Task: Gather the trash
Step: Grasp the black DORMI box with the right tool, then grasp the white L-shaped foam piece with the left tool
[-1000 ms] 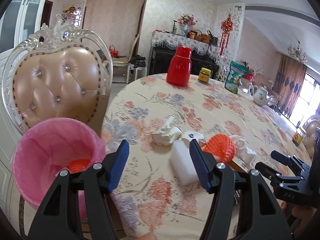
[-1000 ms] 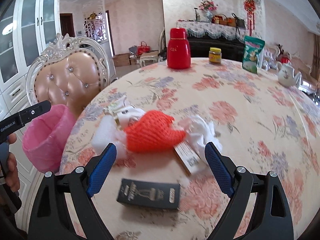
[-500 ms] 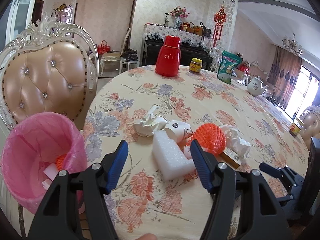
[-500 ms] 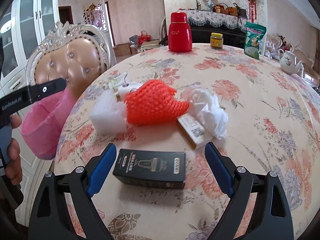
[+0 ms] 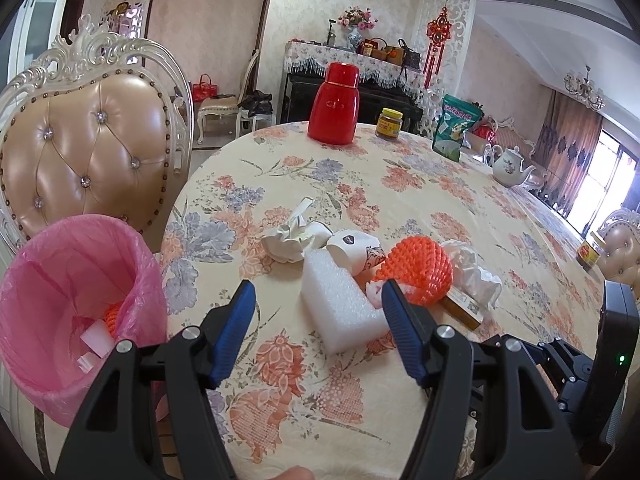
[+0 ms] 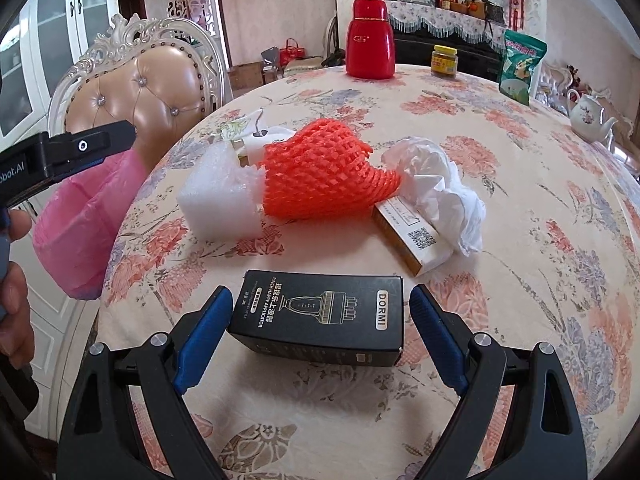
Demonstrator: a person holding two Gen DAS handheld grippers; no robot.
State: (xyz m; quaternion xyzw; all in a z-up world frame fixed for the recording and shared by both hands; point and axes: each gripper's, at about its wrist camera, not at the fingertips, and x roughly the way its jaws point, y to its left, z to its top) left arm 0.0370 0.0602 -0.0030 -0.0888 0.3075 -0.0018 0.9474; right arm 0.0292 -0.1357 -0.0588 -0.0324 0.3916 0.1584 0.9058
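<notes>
Right claw (image 6: 322, 334): open, blue pads standing on either side of the black DORMI box (image 6: 320, 316), small gaps on both sides, nothing gripped. The box lies flat on the near part of the counter (image 6: 520, 184), printed face up.

Left claw (image 5: 318, 330): open, holding nothing. It hovers above the counter with the near end of the white foam block (image 5: 340, 300) between and beyond its pads; neither pad touches the block.

Trash cluster, just beyond both claws:
- Orange foam net (image 6: 324, 172), resting against the right side of the foam block.
- Small tan carton with a QR code (image 6: 412, 236), partly under the net's right end.
- Crumpled white plastic bag (image 6: 440, 184), to the right of the net, touching the carton.
- Tipped paper cup (image 5: 356, 246) and crumpled white paper (image 5: 290, 238), on the far side of the foam block.

Pink-lined trash bin (image 5: 76, 308): off the left edge of the counter, in front of the tufted chair (image 5: 88, 148). An orange net and white scraps lie inside it.

Far side of the counter: red thermos (image 5: 334, 104), yellow-lidded jar (image 5: 389, 122), green pouch (image 5: 454, 128), white teapot (image 5: 510, 166).
</notes>
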